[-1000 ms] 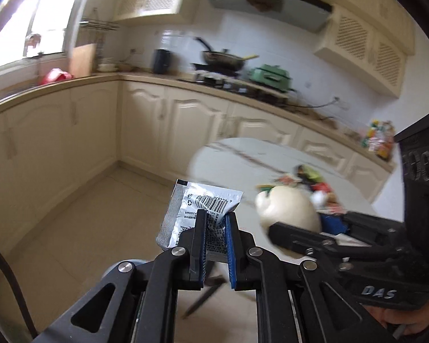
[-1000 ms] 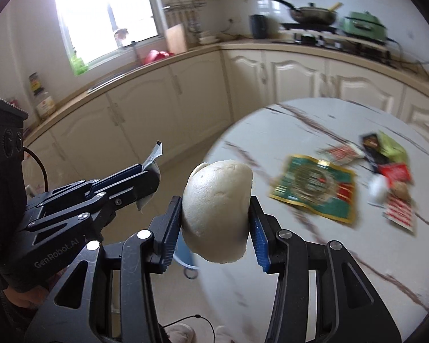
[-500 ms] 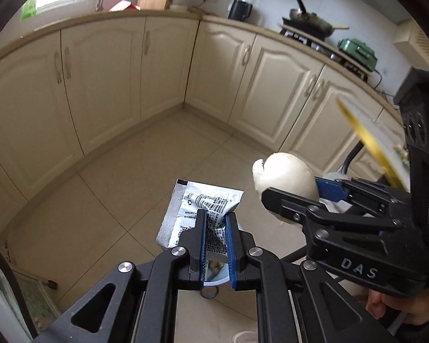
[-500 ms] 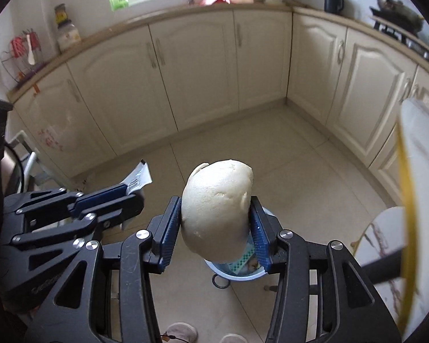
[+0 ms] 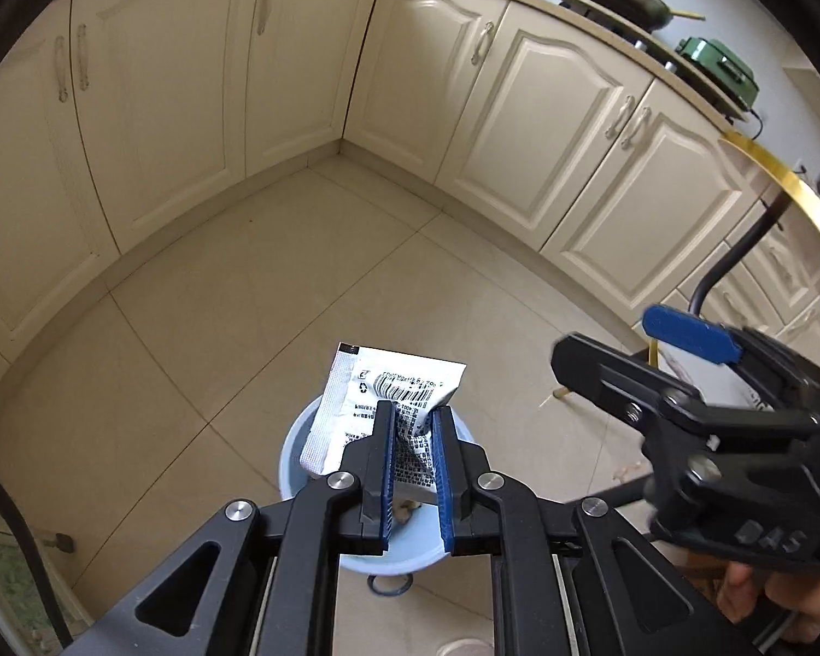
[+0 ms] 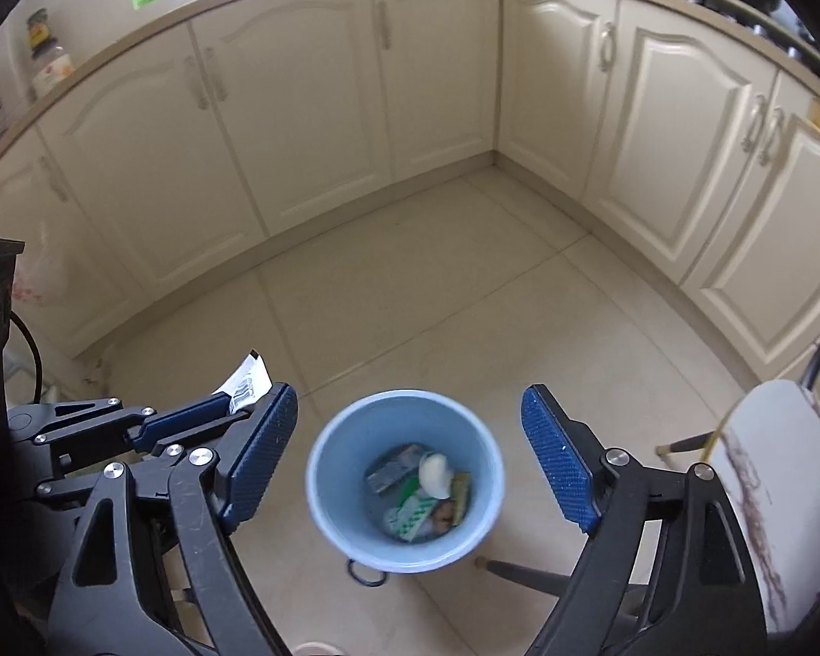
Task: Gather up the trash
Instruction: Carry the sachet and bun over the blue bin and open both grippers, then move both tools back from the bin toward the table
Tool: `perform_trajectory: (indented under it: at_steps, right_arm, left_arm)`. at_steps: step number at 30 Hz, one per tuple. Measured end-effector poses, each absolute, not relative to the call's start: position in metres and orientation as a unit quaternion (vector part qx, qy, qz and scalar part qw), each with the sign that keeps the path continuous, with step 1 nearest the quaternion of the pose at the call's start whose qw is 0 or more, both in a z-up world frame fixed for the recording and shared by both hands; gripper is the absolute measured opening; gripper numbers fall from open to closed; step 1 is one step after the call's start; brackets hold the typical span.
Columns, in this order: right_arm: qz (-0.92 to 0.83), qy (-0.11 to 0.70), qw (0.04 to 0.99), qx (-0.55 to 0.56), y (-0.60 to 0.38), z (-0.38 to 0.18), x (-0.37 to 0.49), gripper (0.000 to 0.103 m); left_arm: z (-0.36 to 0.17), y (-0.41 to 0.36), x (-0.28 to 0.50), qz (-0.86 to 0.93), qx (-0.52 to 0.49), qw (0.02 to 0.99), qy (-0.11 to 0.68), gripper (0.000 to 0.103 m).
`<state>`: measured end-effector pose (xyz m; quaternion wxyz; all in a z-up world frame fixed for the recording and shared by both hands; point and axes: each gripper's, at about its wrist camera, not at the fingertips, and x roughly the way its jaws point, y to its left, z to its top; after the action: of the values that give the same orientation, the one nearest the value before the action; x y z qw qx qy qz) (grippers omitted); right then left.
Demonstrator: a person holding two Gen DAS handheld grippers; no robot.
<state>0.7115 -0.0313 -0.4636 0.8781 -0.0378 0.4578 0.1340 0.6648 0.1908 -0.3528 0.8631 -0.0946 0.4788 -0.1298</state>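
You are at the drop step over the bin [image 6: 404, 478], the pale blue tub at the lower middle of the right wrist view, standing on the tiled floor [image 6: 410, 295] with wrappers and a pale lump already inside. Your right gripper [image 6: 410, 462] frames the bin, its jaws opening wide with nothing between them. Your left gripper [image 5: 414, 464] sits at the lower centre of its own view, clenched on the packet [image 5: 388, 399], a white sachet hanging just above the bin's rim. The next move, I judge, calls for centring that packet over the bin, then letting go. The packet shows a barcode and a recycling mark; its small print is unreadable. The right gripper's body reads "DAS".
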Motion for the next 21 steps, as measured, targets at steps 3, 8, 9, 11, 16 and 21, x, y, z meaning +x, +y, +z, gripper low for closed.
perform_trajectory:
  at_steps: [3, 8, 9, 11, 16, 21]
  right_arm:
    - [0.123, 0.463, 0.877, -0.032, -0.044, -0.466, 0.719, 0.084]
    - [0.120, 0.470, 0.874, -0.017, -0.057, -0.464, 0.720, 0.086]
    - [0.123, 0.471, 0.874, -0.012, -0.059, -0.462, 0.719, 0.086]
    - [0.127, 0.473, 0.872, -0.007, -0.060, -0.458, 0.718, 0.086]
    - [0.167, 0.470, 0.867, 0.002, -0.047, -0.443, 0.701, 0.085]
    - [0.216, 0.444, 0.869, -0.022, -0.019, -0.409, 0.665, 0.085]
  left_arm:
    - [-0.361, 0.183, 0.674, -0.119, -0.091, 0.863, 0.482, 0.022]
    - [-0.355, 0.176, 0.678, -0.087, -0.081, 0.876, 0.468, 0.057]
    - [-0.353, 0.178, 0.677, -0.078, -0.079, 0.876, 0.469, 0.057]
    - [-0.348, 0.187, 0.673, -0.051, -0.081, 0.878, 0.468, 0.057]
    - [-0.320, 0.208, 0.652, 0.012, -0.078, 0.895, 0.438, 0.058]
    - [-0.270, 0.213, 0.621, 0.061, -0.066, 0.920, 0.381, 0.060]
